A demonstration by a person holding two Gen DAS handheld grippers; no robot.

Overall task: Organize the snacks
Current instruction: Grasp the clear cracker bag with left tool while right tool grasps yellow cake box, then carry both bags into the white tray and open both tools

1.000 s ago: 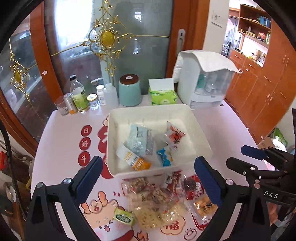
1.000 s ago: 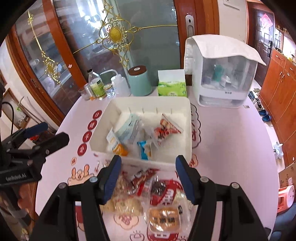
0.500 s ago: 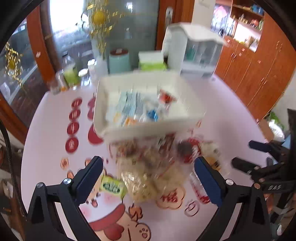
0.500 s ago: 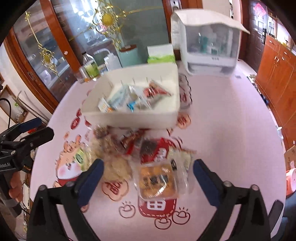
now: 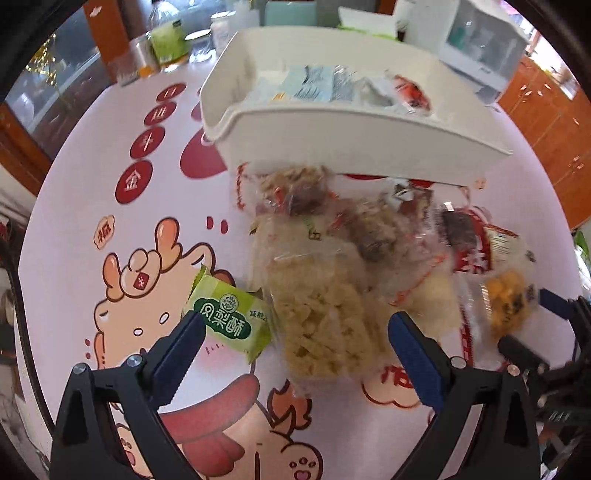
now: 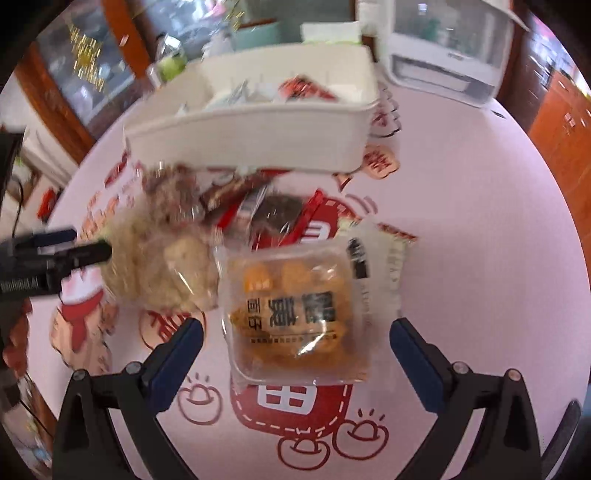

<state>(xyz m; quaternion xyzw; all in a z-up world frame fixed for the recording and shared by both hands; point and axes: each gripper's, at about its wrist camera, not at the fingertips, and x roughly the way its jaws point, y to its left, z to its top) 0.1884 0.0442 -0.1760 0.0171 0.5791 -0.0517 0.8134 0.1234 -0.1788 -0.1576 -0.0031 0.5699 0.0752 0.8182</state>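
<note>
pink cartoon-printed table (image 6: pixel 461 229), white bin (image 5: pixel 351 136) at its far edge. both grippers, left gripper (image 5: pixel 295 350) and right gripper (image 6: pixel 295 349), gape wide over loose snack packets (image 5: pixel 325 314); slippery wrappers could slide away.

A home dining room, wooden cabinets (image 5: pixel 554 122), glass-fronted cupboard (image 6: pixel 92 74), festive tablecloth (image 5: pixel 110 258), tissue box (image 6: pixel 330 31)

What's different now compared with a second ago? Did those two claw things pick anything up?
Both have dropped close over the loose snacks: the left gripper over the pale crispy packet, the right gripper over the orange pastry pack. Jaws stay open; nothing grasped. The white bin and snacks haven't moved.
</note>
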